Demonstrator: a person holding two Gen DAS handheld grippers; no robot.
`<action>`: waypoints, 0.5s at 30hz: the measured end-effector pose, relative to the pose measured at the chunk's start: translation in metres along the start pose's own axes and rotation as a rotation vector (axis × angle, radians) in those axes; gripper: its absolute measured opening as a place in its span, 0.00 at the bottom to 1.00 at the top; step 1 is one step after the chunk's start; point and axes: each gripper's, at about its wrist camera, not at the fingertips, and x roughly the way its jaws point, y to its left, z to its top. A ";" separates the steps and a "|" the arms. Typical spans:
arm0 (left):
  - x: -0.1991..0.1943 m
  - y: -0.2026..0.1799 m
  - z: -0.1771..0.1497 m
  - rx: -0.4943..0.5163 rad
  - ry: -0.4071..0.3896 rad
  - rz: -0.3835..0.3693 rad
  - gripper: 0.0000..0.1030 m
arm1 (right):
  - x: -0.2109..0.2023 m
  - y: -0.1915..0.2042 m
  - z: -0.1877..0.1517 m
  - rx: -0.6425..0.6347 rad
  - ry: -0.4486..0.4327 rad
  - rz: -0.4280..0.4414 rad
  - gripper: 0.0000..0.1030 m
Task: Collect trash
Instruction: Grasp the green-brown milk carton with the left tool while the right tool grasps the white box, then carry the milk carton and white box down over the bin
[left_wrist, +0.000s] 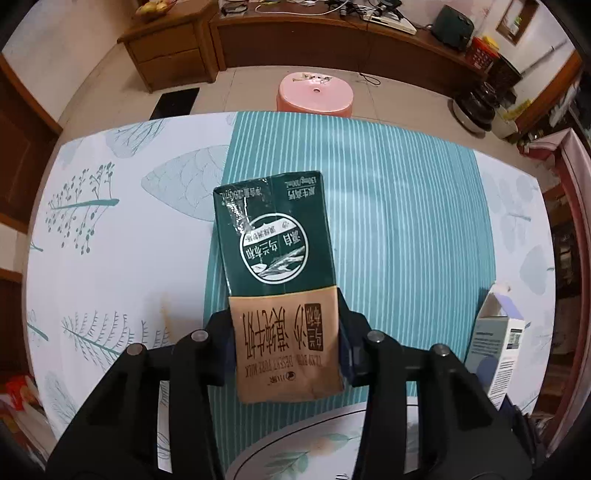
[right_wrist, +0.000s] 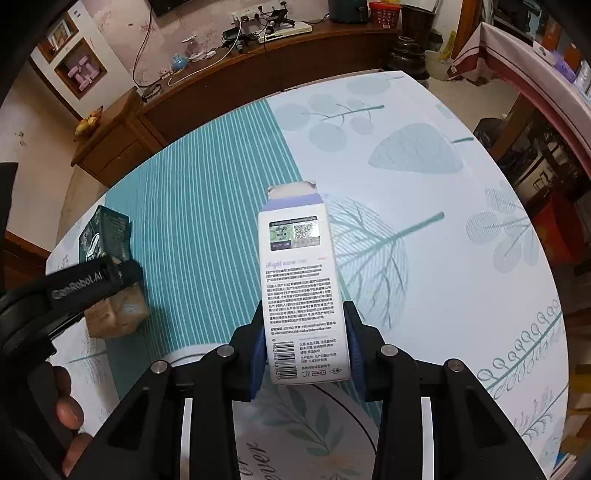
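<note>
A dark green and tan milk carton (left_wrist: 275, 236) stands on the teal striped runner (left_wrist: 388, 221) of the table. My left gripper (left_wrist: 286, 343) is shut on its tan lower part, one pad on each side. In the right wrist view the same carton (right_wrist: 107, 232) shows at the left, with the left gripper's black finger (right_wrist: 92, 280) across it. A white box with a purple open top (right_wrist: 299, 266) stands upright, and my right gripper (right_wrist: 306, 347) is shut on its lower half between blue pads (right_wrist: 258, 354). In the left wrist view this box (left_wrist: 498, 347) appears at the right.
A round white surface with a floral print (right_wrist: 314, 424) lies under both grippers at the near table edge. A person's hand (right_wrist: 68, 406) holds the left tool. Beyond the far table edge are a pink stool (left_wrist: 314, 94) and a wooden cabinet (left_wrist: 170, 48).
</note>
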 end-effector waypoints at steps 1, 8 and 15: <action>0.001 0.001 -0.001 -0.003 0.001 -0.006 0.38 | 0.001 -0.002 -0.003 -0.001 0.000 0.009 0.36; -0.005 0.010 -0.020 0.004 0.017 -0.025 0.37 | -0.010 -0.013 -0.022 -0.018 -0.032 0.046 0.36; -0.047 0.013 -0.069 0.049 -0.001 -0.067 0.37 | -0.044 -0.025 -0.047 -0.021 -0.062 0.119 0.35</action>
